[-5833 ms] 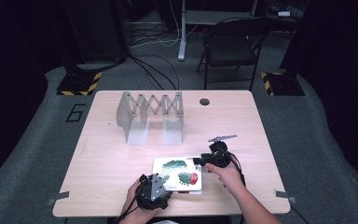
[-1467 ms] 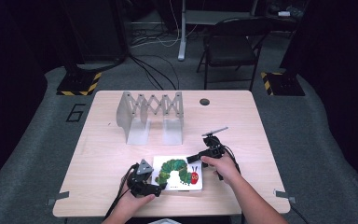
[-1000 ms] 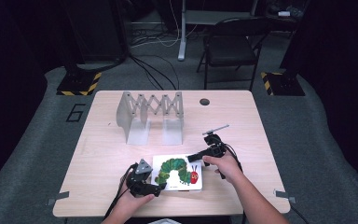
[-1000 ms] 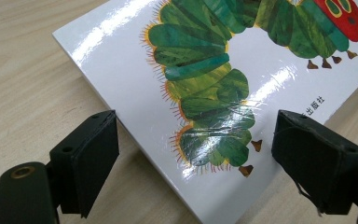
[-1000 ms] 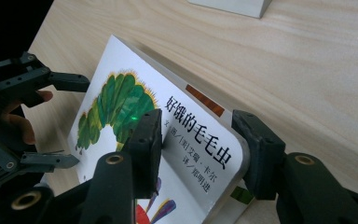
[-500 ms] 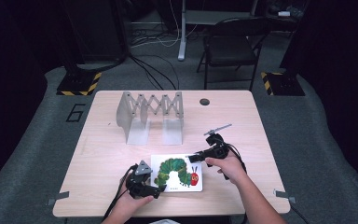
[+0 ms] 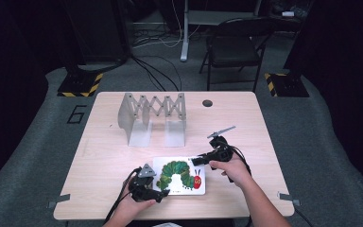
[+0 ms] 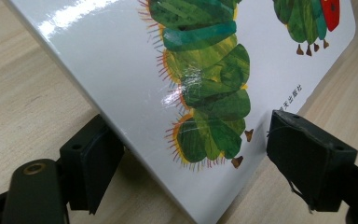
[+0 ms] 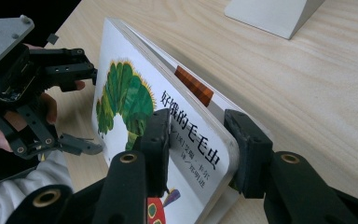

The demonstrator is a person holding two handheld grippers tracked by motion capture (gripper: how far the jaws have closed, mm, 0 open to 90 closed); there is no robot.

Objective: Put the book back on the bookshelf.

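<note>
Lifting looks to be the step in hand: the white glossy board book with a green caterpillar on its cover [image 7: 179, 176] lies near the table's 6 o'clock edge, and its far edge seems raised off the pale wooden table [image 7: 104, 146]. Starting at the left, the left gripper [image 7: 158, 194] sits at the book's 7 o'clock corner, jaws spread wide either side of that corner; in the left gripper view the cover [image 8: 182, 79] slopes between them without being pinched. The left hand [image 7: 134, 208] rests low by the table edge. Further right, the right gripper [image 7: 199, 161] is clamped on the book's 1 o'clock edge, one jaw on the cover [image 9: 135, 107], the other on the underside. The right forearm [image 7: 260, 203] comes in from 5 o'clock, wrist angled inward. Next, I judge, the left jaws must close on the corner so both can carry the book toward the grey expanding metal rack [image 7: 152, 116] at 11 o'clock.
</note>
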